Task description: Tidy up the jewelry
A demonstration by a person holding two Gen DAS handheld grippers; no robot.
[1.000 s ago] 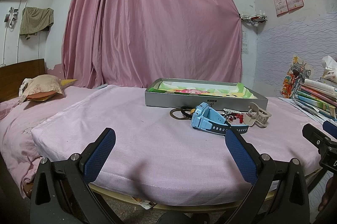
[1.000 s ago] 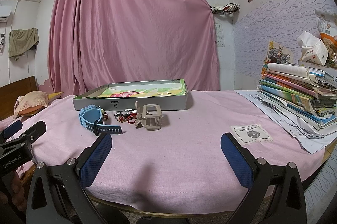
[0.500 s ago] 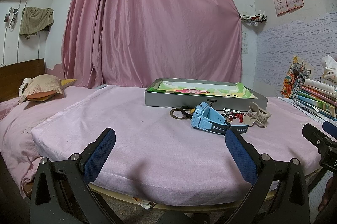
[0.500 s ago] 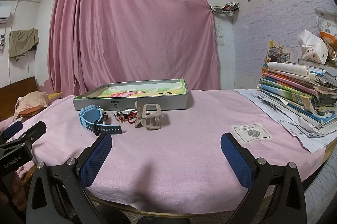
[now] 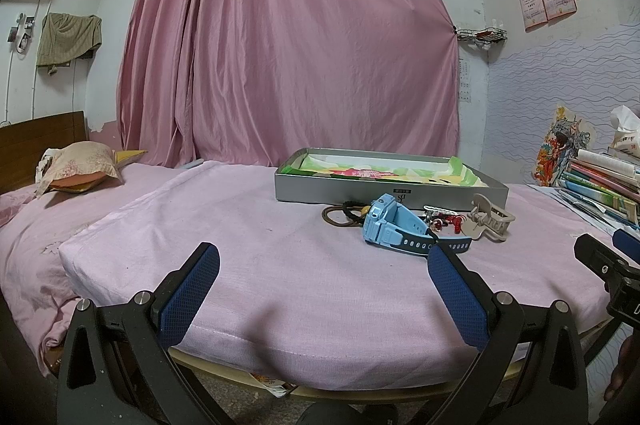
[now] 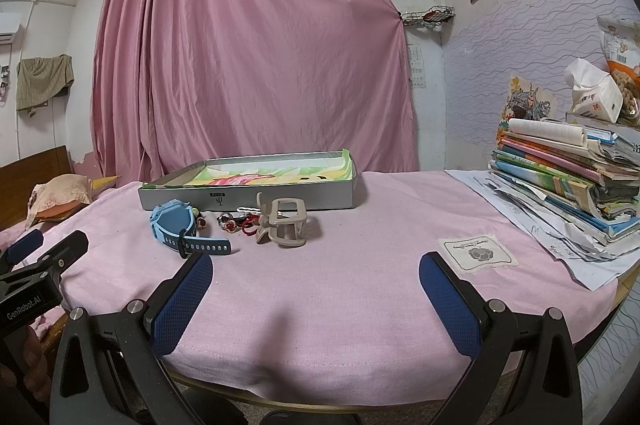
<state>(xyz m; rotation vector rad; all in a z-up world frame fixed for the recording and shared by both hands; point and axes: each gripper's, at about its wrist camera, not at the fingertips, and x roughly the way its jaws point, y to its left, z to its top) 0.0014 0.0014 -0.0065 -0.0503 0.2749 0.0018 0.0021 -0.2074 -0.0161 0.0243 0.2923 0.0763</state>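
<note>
Nothing has moved since the earlier frames: both grippers hang at the near edge of the pink cloth [image 6: 360, 277], and the jewelry lies where it lay. The left gripper [image 5: 324, 265] is spread wide and empty; the right gripper [image 6: 316, 275] is likewise released, holding nothing.

Take the tray [image 5: 390, 191] as landmark. All the task's things sit in a small cluster just in front of its near wall. The watch [image 5: 390, 225] is the nearest piece, its strap trailing toward the grippers. Hair ties [image 5: 340, 215] lie just left of it, partly behind. The red trinkets [image 6: 240, 221] lie between the watch and the claw clip [image 6: 286, 223], which is at the right end of the cluster.

By my judgement the watch is light, with a stiff body and a bendy strap; pinching across the body should hold best. The clip is rigid plastic, hollow, easy to take by its frame. The ties are soft and will flop; the trinkets look small and fiddly, likely to slip.

The tray is shallow and lined with a colourful printed sheet; no jewelry shows in it yet.
</note>
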